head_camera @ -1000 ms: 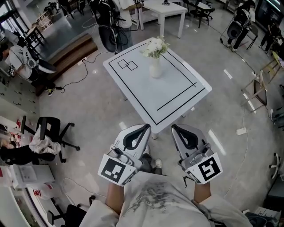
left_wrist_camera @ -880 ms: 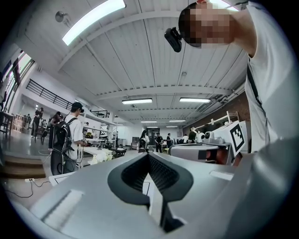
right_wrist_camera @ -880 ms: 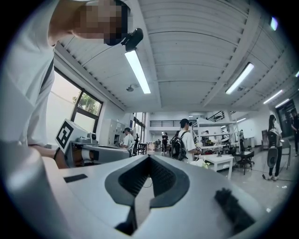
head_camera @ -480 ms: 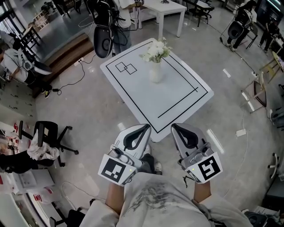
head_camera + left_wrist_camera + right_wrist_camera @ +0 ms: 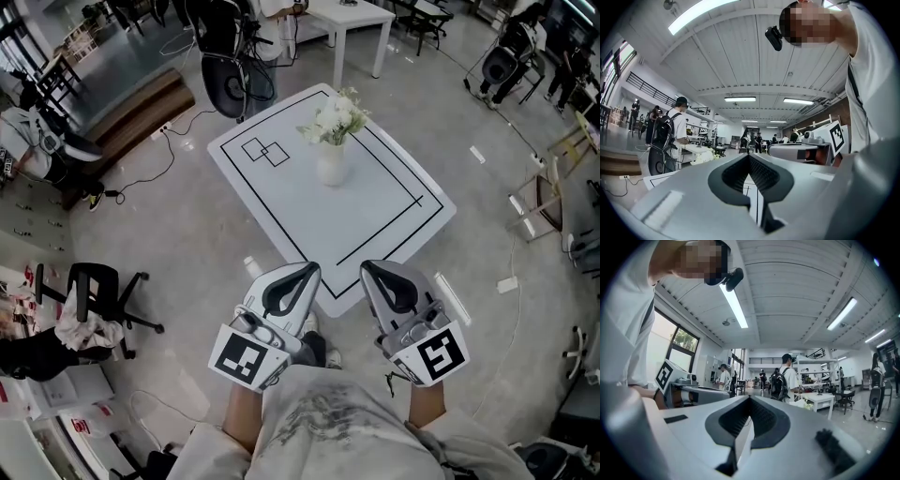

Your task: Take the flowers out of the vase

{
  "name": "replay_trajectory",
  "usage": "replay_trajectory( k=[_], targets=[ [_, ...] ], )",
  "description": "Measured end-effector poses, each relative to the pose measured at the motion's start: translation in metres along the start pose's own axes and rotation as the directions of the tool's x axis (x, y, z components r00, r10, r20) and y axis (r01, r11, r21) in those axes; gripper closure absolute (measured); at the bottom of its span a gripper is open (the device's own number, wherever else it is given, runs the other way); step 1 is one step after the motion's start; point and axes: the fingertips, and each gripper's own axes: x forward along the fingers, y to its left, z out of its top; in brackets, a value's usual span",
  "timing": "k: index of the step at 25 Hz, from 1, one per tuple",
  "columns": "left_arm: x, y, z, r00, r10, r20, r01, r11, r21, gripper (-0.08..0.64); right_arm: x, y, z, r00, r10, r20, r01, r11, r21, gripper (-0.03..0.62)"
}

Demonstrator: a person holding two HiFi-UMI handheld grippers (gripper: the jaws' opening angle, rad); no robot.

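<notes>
The left gripper (image 5: 749,156) has its jaws pressed together, tips meeting with nothing between them. The right gripper (image 5: 750,398) is likewise closed on nothing. Both point level and forward, held side by side close before the person's body, each with a marker cube at its back end turned up toward the head camera. In the head view their tips overlap the near corner of the white table (image 5: 375,220), which bears black outline markings. The flowers (image 5: 334,116), a white bunch, stand upright in the white vase (image 5: 330,167) toward the far side of that table, well apart from both grippers. The head view alone lays out the floor around, with a black office chair (image 5: 94,281) at the left and a second white table (image 5: 352,19) beyond. The gripper views show instead the ceiling lights, a person with a backpack (image 5: 670,129) beyond the table, and in each the other gripper alongside. In them the flowers are only a small pale cluster low past the jaws.
</notes>
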Motion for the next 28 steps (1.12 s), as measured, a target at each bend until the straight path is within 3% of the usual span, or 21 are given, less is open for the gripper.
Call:
replay_trajectory(
  k=[4,15,23,28],
  targets=[
    [0.012,0.013,-0.004,0.999,-0.013,-0.035,0.011,0.999,-0.038,0.552,0.015,-0.012,-0.002,1.000,-0.010,-0.004,0.010,1.000,0.000,0.576],
    [0.040,0.061,-0.003,0.999,-0.051,-0.012,0.051,0.999,-0.019,0.552,0.060,-0.037,-0.003,0.999,-0.050,-0.019,0.050,0.999,-0.009,0.576],
    [0.052,0.088,-0.001,0.997,-0.080,-0.025,0.078,0.995,-0.064,0.552,0.085,-0.045,-0.001,0.996,-0.088,-0.026,0.087,0.996,-0.025,0.575],
    [0.060,0.100,0.000,0.996,-0.085,-0.002,0.084,0.995,-0.048,0.552,0.091,-0.051,-0.001,0.994,-0.103,-0.036,0.102,0.994,-0.028,0.575]
  ],
)
